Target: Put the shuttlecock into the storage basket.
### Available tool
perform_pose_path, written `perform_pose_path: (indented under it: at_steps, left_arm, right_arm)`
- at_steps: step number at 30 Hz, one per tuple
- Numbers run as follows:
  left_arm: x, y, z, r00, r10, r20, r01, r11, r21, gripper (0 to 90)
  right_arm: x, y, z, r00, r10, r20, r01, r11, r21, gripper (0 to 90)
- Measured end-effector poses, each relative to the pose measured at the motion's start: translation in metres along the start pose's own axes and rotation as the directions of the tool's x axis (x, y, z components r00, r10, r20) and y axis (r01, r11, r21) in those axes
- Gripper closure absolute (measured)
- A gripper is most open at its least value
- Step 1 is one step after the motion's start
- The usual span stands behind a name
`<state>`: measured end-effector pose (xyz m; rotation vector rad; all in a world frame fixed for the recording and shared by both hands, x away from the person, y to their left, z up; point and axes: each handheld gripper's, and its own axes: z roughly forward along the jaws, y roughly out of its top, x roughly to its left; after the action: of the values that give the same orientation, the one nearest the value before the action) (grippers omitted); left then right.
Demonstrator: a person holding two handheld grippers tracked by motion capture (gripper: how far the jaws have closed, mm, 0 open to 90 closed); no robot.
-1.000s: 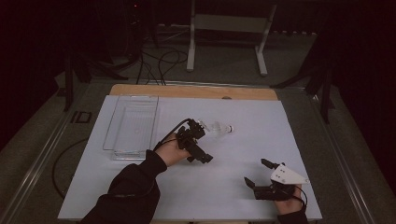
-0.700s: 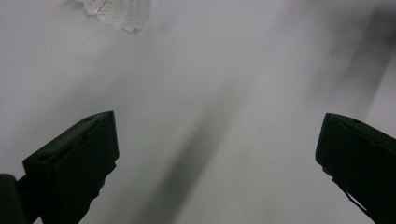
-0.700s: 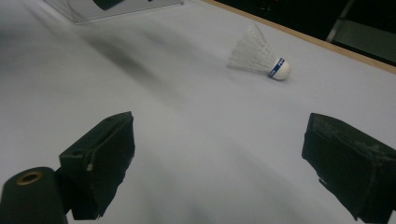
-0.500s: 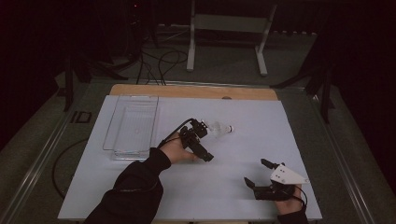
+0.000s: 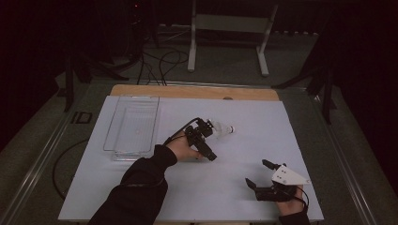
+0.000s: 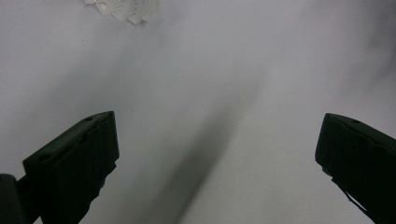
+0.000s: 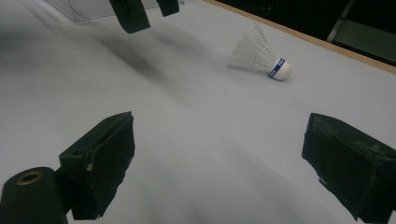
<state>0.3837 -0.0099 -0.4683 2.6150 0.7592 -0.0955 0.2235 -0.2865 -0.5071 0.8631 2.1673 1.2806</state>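
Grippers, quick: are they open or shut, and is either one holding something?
Left gripper: open, holding nothing, next to the shuttlecock.
Right gripper: open, holding nothing.

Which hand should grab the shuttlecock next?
Left. Its tongs hang open right beside the shuttlecock, which lies untouched on the table; the right tongs sit open far off, near the table's front edge.

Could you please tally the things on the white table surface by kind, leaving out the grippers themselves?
Shuttlecock, white feathers, cork with a blue band, lying on its side: 1
Clear plastic tray, at the left of the table: 1
Total: 2
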Motion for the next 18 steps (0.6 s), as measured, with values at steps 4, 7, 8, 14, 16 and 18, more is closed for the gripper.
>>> perform_pose_path:
  at_steps: [4,7,8,14,16,18]
  left_arm:
    - [0.004,0.004,0.005,1.0000,-0.001,0.004,0.001,0.9999,0.013,3.9]
    - [0.008,0.007,0.009,1.0000,-0.009,0.000,0.009,0.9998,0.018,4.0]
    - [0.010,0.009,0.009,0.9999,-0.015,0.004,0.015,0.9997,0.019,4.7]
    - [0.015,0.017,0.014,0.9996,-0.029,0.005,0.029,0.9994,0.020,5.0]
    - [0.017,0.019,0.015,0.9996,-0.025,0.011,0.025,0.9996,0.013,5.0]
    - [0.018,0.022,0.016,0.9996,-0.029,0.007,0.028,0.9996,0.009,5.0]
  right_arm:
    - [0.000,0.000,0.000,1.0000,0.002,-0.001,-0.002,1.0000,0.001,9.4]
    - [0.000,0.000,0.000,1.0000,0.001,0.000,-0.001,1.0000,0.002,9.4]
    - [0.000,0.000,0.000,1.0000,0.003,-0.001,-0.003,1.0000,0.000,9.4]
    - [0.000,0.000,0.000,1.0000,0.004,-0.001,-0.004,1.0000,-0.002,9.4]
    - [0.000,0.000,0.000,1.0000,0.004,-0.001,-0.004,1.0000,-0.001,9.4]
    - [0.000,0.000,0.000,1.0000,0.005,-0.002,-0.005,1.0000,-0.001,9.4]
